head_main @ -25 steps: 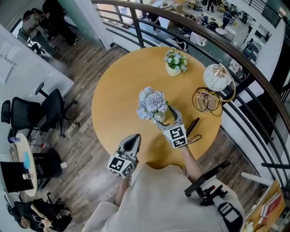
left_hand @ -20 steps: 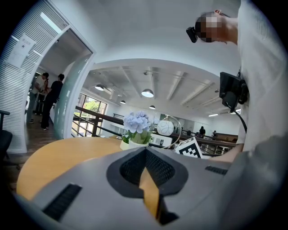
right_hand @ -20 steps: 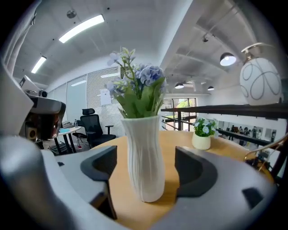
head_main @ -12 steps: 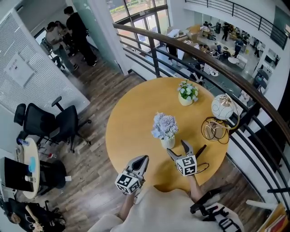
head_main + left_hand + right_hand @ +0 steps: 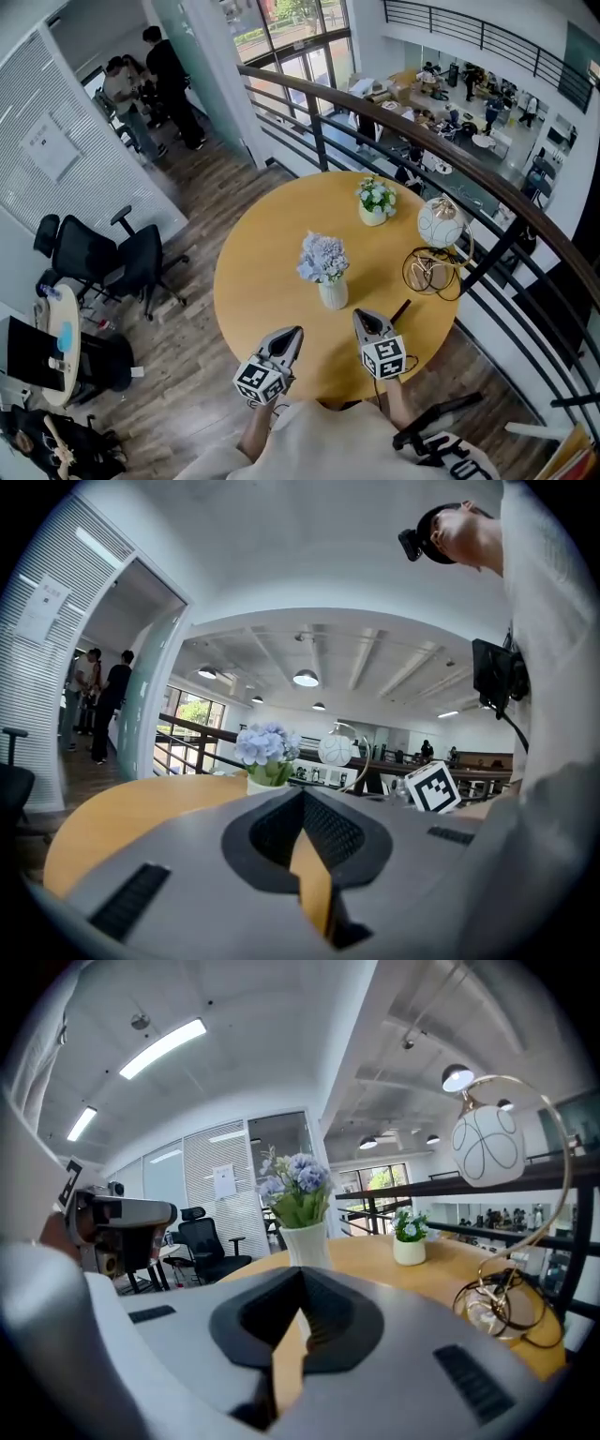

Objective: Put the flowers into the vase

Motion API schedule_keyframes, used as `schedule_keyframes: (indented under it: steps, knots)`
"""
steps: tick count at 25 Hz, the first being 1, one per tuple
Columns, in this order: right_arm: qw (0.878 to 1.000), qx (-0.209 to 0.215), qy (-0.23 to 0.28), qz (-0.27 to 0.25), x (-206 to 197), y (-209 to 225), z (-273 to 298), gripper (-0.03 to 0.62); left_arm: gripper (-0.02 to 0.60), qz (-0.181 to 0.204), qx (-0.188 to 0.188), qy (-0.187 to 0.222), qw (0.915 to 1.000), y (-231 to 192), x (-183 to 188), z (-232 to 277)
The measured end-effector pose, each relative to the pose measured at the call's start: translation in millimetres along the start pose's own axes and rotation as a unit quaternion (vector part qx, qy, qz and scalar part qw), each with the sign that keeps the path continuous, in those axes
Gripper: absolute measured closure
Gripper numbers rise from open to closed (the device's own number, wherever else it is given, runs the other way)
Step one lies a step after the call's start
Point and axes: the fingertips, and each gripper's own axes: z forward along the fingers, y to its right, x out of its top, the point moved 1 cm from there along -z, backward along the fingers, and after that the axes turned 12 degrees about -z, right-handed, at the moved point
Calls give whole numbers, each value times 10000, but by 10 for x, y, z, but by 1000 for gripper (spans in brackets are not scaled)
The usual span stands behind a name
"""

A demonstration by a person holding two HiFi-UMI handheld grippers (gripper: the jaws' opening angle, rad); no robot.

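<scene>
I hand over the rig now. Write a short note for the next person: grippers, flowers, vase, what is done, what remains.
Left gripper: shut, empty, over the table's near edge.
Right gripper: jaws have just closed, nothing between them.
Flowers stand in the white vase, upright on the table, apart from both grippers.
Done: flowers are in the vase.
Left: nothing that shows; perhaps only check that the vase stands steady.

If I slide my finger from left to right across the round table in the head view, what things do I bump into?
the white vase with blue flowers → the small pot of white flowers → the round white lamp
</scene>
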Motion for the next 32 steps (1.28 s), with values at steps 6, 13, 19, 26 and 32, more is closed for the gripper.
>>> schedule_keyframes:
  steps: [6,13,19,26,32]
  knots:
    - [9995,121,205,-203,67,-186,-253,585,575,6,-179,-160,9997,274,-242,-6]
    - [9994,-54,198,-291,3,-370,-581,585,575,76,-680,-68,9976,517,-291,27]
    - [9980,-340,287,-448,109,-674,-924,586,575,-9,-848,64,9964,682,-403,-427]
    - [9972,-503,62,-552,54,-1291,-1263,586,575,-217,-788,172,9965,709,-587,-1164]
    - [9970,-632,-23,-437,-129,-1802,-1674,586,575,-239,-832,197,9960,902,-833,-1747]
